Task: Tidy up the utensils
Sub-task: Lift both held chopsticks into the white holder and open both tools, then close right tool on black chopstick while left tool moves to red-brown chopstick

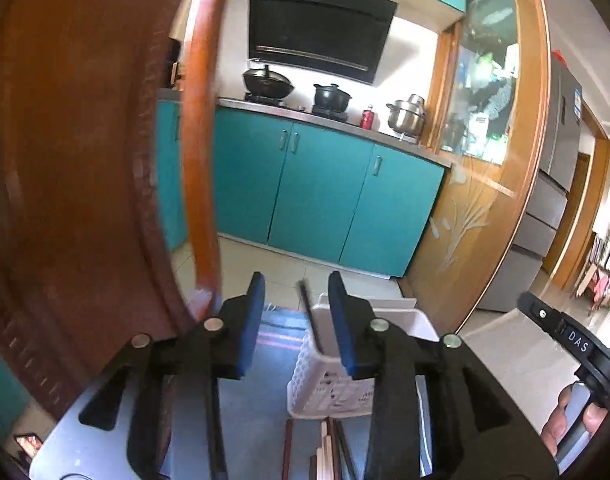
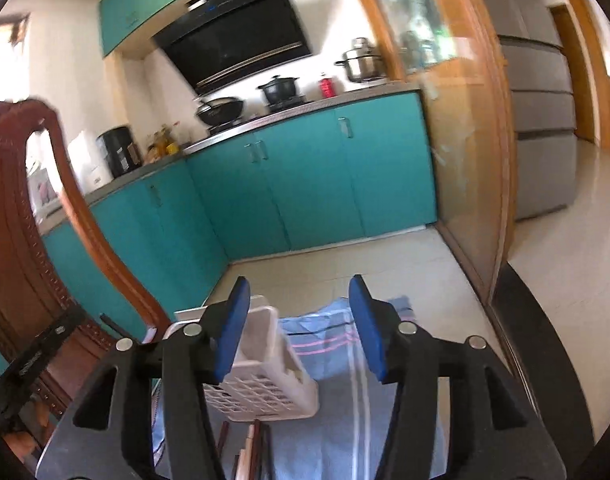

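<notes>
A white perforated utensil basket (image 1: pixel 329 392) stands on a blue cloth (image 2: pixel 329 432); it also shows in the right wrist view (image 2: pixel 265 384). Several chopsticks (image 1: pixel 329 448) lie on the cloth just in front of the basket, seen also in the right wrist view (image 2: pixel 253 452). One dark stick (image 1: pixel 307 304) stands in the basket. My left gripper (image 1: pixel 299 320) is open and empty, above the basket's left side. My right gripper (image 2: pixel 301 324) is open and empty, above the cloth right of the basket.
A carved wooden chair back (image 1: pixel 85 160) rises close on the left, seen too in the right wrist view (image 2: pixel 21 220). Teal kitchen cabinets (image 1: pixel 317 192) with pots stand behind. A glass sliding door (image 1: pixel 485 160) and a fridge (image 2: pixel 537 120) are at the right.
</notes>
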Demonstrator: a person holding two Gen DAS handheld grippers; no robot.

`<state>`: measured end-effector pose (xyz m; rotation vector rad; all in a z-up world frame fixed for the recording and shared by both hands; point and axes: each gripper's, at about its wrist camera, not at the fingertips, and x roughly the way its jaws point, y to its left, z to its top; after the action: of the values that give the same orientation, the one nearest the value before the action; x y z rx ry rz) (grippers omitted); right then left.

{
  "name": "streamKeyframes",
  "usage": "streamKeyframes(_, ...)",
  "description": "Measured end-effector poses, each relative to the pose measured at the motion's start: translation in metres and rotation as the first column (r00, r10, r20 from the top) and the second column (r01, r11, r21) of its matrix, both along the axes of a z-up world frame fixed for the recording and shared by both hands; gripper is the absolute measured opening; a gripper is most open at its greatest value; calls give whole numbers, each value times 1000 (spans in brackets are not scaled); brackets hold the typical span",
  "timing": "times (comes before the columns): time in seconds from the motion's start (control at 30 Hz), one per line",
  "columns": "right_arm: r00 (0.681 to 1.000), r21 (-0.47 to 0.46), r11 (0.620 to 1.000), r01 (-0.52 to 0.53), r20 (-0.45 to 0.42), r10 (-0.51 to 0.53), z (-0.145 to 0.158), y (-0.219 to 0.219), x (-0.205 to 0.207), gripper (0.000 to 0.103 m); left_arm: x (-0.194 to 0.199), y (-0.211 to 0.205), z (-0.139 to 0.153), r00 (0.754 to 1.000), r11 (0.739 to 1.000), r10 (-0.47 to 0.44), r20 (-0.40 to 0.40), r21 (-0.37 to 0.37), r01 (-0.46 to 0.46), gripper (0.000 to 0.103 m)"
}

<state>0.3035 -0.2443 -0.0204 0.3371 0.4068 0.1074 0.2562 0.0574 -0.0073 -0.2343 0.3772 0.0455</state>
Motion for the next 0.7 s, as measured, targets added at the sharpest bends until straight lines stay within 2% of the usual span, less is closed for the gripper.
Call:
streamKeyframes(0.1, 993, 10, 995, 97, -67, -96, -22, -16, -7, 51, -5, 10, -11, 997, 998, 61, -47, -2, -61, 36)
streamKeyframes(0.17, 976, -28, 994, 105, -187, -108, -43, -17, -2, 51, 2, 17, -26, 986, 995, 104, -130, 20, -102, 36)
streamKeyframes(0.23, 944, -63, 998, -11, -329, -10, -72, -6, 6, 51, 11, 24, -43, 970, 995, 99, -222, 7, -100, 36)
streamKeyframes(0.3, 900, -117, 984, -135, -430, 72, -97, 17, 8, 51, 19, 30, -63, 940, 995, 92, -327, -5, -99, 36)
streamKeyframes(0.37, 851, -143, 949, -282, -494, 179, -117, 50, 6, 51, 29, 26, -86, 896, 998, 65, -439, 19, -63, 36)
streamKeyframes(0.43, 809, -157, 908, -388, -530, 254, -130, 77, 1, 51, 37, 19, -99, 865, 999, 39, -499, 37, -24, 36)
streamKeyframes(0.5, 784, -191, 872, -450, -553, 283, -139, 102, -2, 51, 41, 10, -109, 847, 999, 11, -532, 46, 16, 38)
streamKeyframes(0.57, 765, -224, 849, -479, -581, 279, -150, 119, -3, 50, 43, 1, -112, 842, 997, 2, -539, 63, 38, 51)
streamKeyframes(0.67, 749, -277, 831, -482, -622, 228, -169, 131, -2, 39, 45, -8, -114, 841, 995, -12, -541, 77, 64, 52)
streamKeyframes(0.7, 754, -275, 833, -480, -614, 232, -170, 131, -2, 38, 44, -9, -114, 838, 994, -14, -545, 81, 69, 52)
